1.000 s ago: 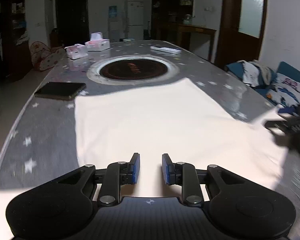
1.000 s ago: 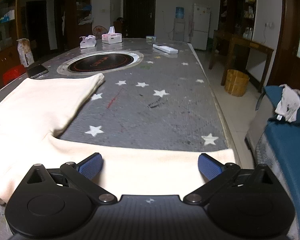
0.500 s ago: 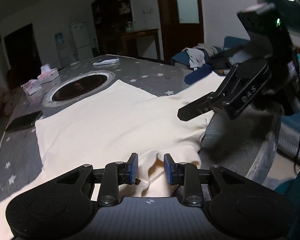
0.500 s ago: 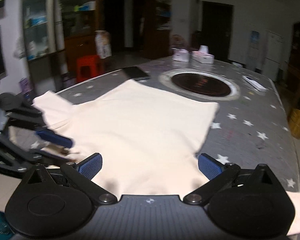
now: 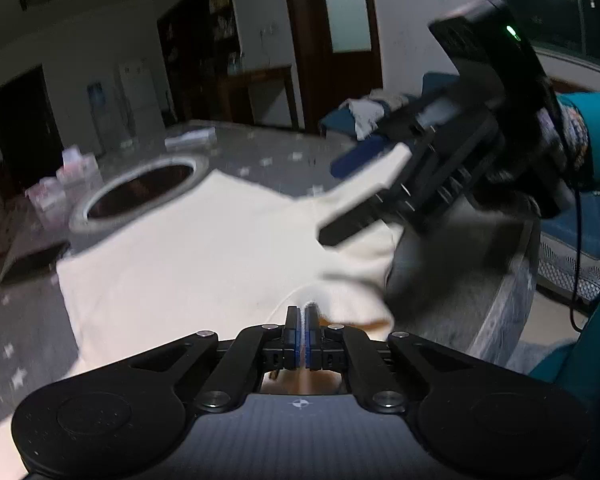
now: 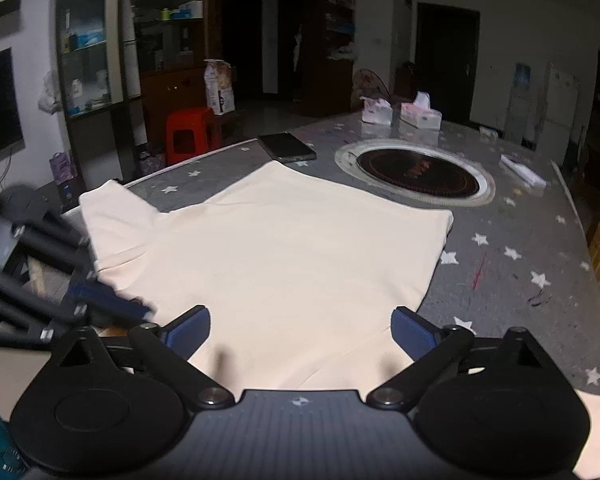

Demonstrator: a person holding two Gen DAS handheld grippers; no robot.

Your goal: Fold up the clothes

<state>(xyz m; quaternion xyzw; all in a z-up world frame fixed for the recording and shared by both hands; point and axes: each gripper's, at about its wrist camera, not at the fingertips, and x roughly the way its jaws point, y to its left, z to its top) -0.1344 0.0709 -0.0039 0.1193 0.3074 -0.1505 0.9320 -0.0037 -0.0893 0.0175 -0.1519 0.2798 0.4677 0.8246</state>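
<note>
While the cream shirt (image 6: 292,248) is lying spread flat on the grey star-printed table (image 6: 540,248), filling the middle of both views, we are pinching a fold of its near edge in our left gripper (image 5: 301,322), whose blue pads are pressed together on the cloth at the lower centre. Our right gripper (image 6: 300,330) is hovering over the shirt's near part with its jaws wide and closing, cloth lying beneath them but not gripped. Beyond the shirt, a round dark inset hob (image 6: 418,170) is sitting in the table, with a dark phone (image 6: 287,147) to its left and two tissue boxes (image 6: 400,111) further back. We cannot read any writing on these; the print is too small and blurred.
</note>
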